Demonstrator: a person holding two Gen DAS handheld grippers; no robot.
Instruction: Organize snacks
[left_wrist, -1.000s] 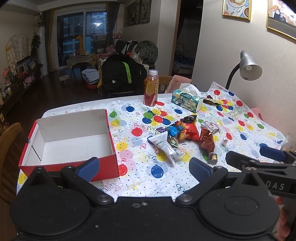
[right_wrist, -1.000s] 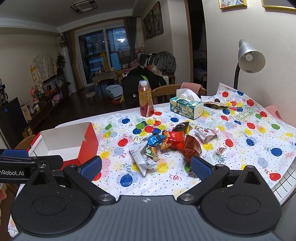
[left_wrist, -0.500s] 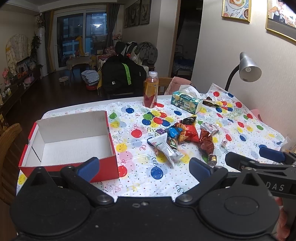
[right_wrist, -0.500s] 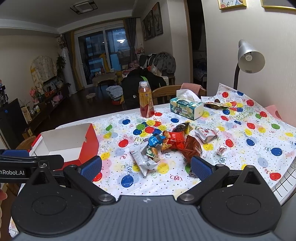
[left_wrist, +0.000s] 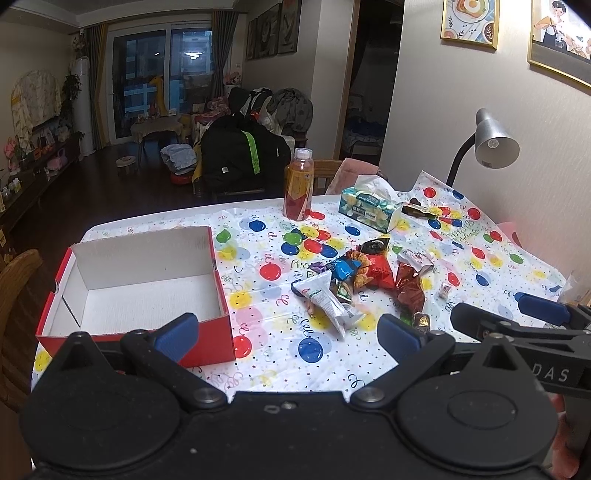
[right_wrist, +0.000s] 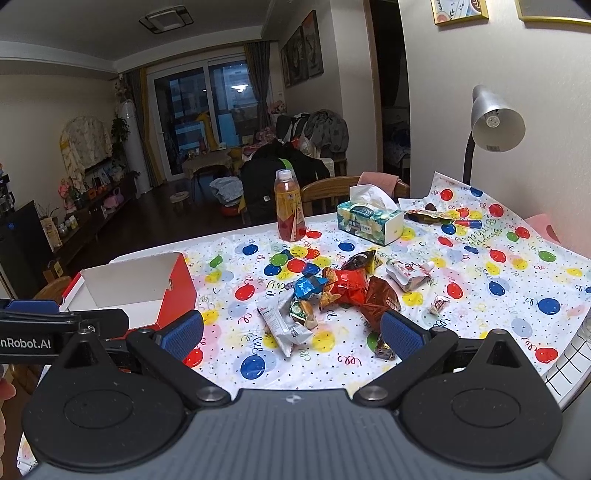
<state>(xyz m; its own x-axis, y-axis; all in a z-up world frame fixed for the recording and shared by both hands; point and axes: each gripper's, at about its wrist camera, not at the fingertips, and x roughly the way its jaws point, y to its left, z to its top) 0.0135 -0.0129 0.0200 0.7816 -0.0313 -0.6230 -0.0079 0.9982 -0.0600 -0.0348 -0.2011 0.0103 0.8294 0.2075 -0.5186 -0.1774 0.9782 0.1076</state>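
Observation:
A pile of snack packets (left_wrist: 365, 275) (right_wrist: 332, 291) lies mid-table on a balloon-print cloth: a white pouch (left_wrist: 328, 301) (right_wrist: 282, 325), a red bag (left_wrist: 376, 271) (right_wrist: 345, 286), a brown bag (left_wrist: 410, 288) (right_wrist: 382, 299) and a blue wrapper (left_wrist: 343, 267). An empty red box (left_wrist: 136, 332) (right_wrist: 177, 291) with white inside stands at the left. My left gripper (left_wrist: 286, 334) hovers open near the table's front edge, nothing between its fingers. My right gripper (right_wrist: 291, 332) is open too, level with it on the right, short of the pile.
An orange drink bottle (left_wrist: 299, 190) (right_wrist: 288, 206) and a tissue box (left_wrist: 369, 210) (right_wrist: 369, 219) stand at the back. A grey desk lamp (left_wrist: 495, 142) (right_wrist: 495, 125) rises at the right wall. Small sweets (left_wrist: 445, 290) lie apart at the right. A wooden chair (left_wrist: 14, 280) stands at the left.
Both views have shifted slightly, with the table contents sitting a little further away than a second ago. Both grippers have stayed open and nothing on the table has moved.

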